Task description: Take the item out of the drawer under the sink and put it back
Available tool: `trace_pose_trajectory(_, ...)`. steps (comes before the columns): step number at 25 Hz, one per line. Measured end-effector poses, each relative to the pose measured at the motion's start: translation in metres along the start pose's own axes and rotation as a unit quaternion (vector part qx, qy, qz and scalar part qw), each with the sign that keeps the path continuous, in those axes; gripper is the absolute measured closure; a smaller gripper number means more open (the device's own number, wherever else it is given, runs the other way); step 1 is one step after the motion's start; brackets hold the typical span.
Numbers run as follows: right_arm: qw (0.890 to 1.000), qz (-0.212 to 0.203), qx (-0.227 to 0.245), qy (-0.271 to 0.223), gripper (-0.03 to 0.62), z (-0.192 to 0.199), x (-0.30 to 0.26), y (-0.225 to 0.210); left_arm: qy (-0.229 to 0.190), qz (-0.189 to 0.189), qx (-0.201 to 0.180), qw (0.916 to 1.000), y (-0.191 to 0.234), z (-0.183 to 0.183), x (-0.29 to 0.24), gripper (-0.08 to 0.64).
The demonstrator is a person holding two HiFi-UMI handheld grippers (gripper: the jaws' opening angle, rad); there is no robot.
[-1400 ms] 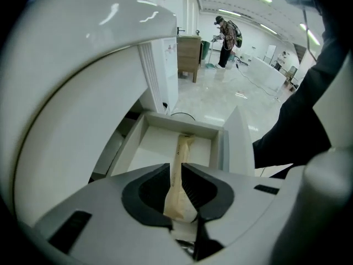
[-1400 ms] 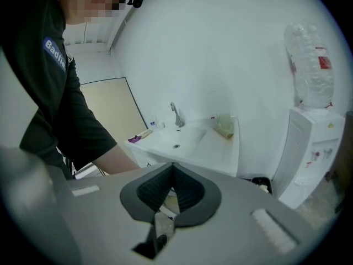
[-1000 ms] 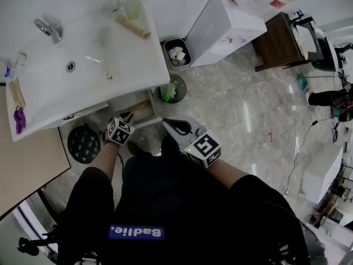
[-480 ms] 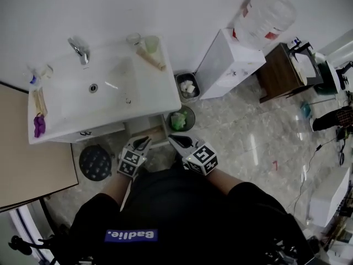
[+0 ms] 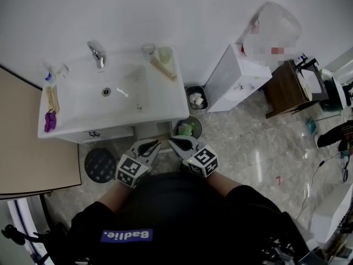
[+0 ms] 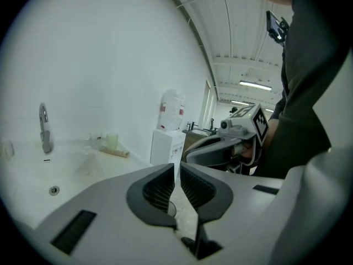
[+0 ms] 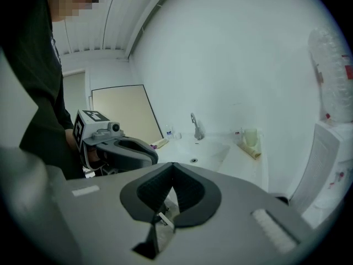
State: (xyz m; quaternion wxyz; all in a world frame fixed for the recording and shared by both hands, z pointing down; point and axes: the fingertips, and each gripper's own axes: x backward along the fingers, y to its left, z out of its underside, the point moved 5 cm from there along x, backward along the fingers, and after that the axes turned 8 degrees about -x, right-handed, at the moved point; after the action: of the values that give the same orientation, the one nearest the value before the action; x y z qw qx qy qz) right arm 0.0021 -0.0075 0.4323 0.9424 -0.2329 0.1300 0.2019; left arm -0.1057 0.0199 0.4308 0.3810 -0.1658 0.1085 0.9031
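1. My left gripper [image 6: 176,169] has its jaws closing. Only a narrow slit is left between the ribbed pads, and nothing is in it.
2. My right gripper [image 7: 172,167] has its jaws closed, with the pads meeting at the tips and nothing held.
3. I hold both grippers low in front of my body, side by side and apart, with their tips pointing toward the sink [image 5: 83,127].
4. The drawer [image 5: 159,138] shows only as a tan strip under the sink's front edge, just beyond both sets of tips.
5. I cannot make out the item in any view, and neither pair of jaws has it.
6. The tap [image 5: 96,53] stands at the back of the sink.
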Motion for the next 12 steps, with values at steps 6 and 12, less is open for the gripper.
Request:
trace_pose_trajectory(6,0.999,-0.020,0.022,-0.014,0.592,-0.011,0.004,0.011,-0.047,0.000,0.011,0.9988,-0.009,-0.032,0.017,0.549)
trace_pose_trajectory(12,0.998,-0.038,0.039,-0.038,0.593,-0.023,0.009,0.024,-0.077,0.001,0.010,0.9970,-0.011,-0.050,0.020,0.554)
